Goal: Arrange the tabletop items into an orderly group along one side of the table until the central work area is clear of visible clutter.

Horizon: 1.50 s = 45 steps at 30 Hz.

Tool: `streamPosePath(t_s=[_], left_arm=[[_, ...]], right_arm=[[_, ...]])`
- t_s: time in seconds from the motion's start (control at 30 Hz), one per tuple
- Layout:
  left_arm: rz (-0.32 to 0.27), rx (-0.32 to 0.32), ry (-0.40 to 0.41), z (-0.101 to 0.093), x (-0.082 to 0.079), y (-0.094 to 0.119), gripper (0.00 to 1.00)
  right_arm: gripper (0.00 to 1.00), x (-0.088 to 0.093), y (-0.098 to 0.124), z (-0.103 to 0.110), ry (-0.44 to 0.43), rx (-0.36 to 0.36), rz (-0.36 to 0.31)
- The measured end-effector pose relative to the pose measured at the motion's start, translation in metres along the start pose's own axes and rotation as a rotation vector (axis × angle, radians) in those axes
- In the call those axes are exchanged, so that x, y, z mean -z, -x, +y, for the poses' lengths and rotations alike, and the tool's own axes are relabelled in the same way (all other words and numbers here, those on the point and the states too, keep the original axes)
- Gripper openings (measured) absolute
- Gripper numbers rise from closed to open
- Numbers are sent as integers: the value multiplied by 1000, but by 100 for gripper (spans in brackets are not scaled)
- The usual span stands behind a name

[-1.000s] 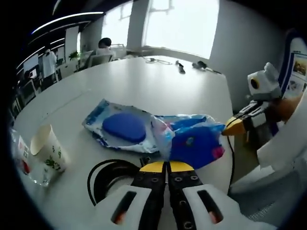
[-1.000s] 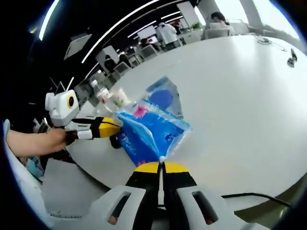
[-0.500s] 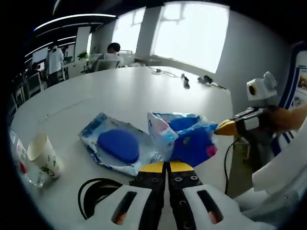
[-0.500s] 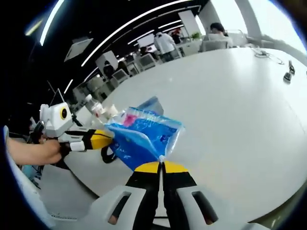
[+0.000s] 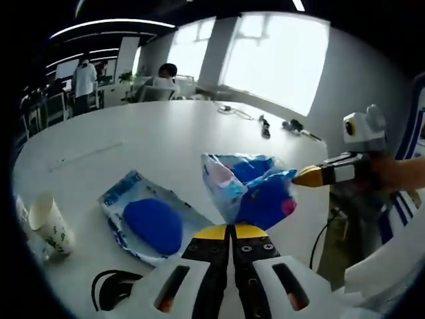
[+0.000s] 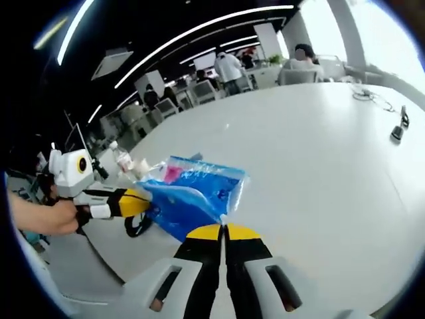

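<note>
Both grippers have hold of the same blue plastic bag (image 5: 255, 193), one at each end, and it hangs stretched between them above the near edge of the white table (image 5: 166, 133). The left gripper (image 5: 230, 230) has its yellow-tipped jaws pressed together on the bag's lower corner, and the right gripper (image 6: 222, 232) is pinched the same way on the other corner, with the crinkled blue film rising just in front of its tips; in the left gripper view the right one comes in from the side, its yellow tip touching the bag. So the step in hand looks like carrying this bag off the table toward wherever the group is to sit; I would judge the job early, since other things lie loose. The next move calls for both hands to travel together so the thin film neither tears nor slips out, then to lower it flat beside the other items near one edge. Counting what I can see: one lifted bag; one second flat packet with a dark blue oval pad (image 5: 153, 224) lying on the table near the edge closest to the person; one paper cup (image 5: 50, 224) with a green print toward the left edge, with something clear beside it that I cannot make out; one coil of black cable (image 5: 116, 299) at the near edge; and a few small dark objects with a cord (image 5: 279, 124) at the far edge.
</note>
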State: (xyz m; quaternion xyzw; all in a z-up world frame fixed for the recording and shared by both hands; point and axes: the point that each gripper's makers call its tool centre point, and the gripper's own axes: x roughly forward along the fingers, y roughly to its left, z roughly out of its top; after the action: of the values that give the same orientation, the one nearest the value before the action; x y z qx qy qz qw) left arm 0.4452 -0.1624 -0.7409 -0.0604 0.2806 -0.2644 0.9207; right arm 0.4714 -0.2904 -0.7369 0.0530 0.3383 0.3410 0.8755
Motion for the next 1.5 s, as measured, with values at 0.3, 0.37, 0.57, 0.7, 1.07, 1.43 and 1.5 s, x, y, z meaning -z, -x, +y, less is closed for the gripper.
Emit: streamPosePath(t_s=[0.3, 0.37, 0.57, 0.7, 1.07, 1.43, 1.5], left_arm=[[-10, -28, -1, -1, -24, -28, 0], [-18, -43, 61, 2, -26, -36, 0], [28, -58, -6, -3, -29, -56, 0], [1, -56, 63, -2, -37, -69, 0], [34, -101, 87, 26, -30, -92, 0], [76, -113, 98, 33, -24, -124, 0], [87, -123, 98, 36, -20, -127, 0]], right_arm=[[0, -25, -5, -31, 14, 23, -16], [0, -32, -7, -38, 7, 19, -20], [0, -50, -18, -56, 52, 30, -20], [0, -60, -24, -72, 48, 43, -25], [0, -66, -59, -83, 85, 8, 2], [0, -67, -85, -112, 77, 14, 36], [0, -65, -90, -113, 80, 4, 47]])
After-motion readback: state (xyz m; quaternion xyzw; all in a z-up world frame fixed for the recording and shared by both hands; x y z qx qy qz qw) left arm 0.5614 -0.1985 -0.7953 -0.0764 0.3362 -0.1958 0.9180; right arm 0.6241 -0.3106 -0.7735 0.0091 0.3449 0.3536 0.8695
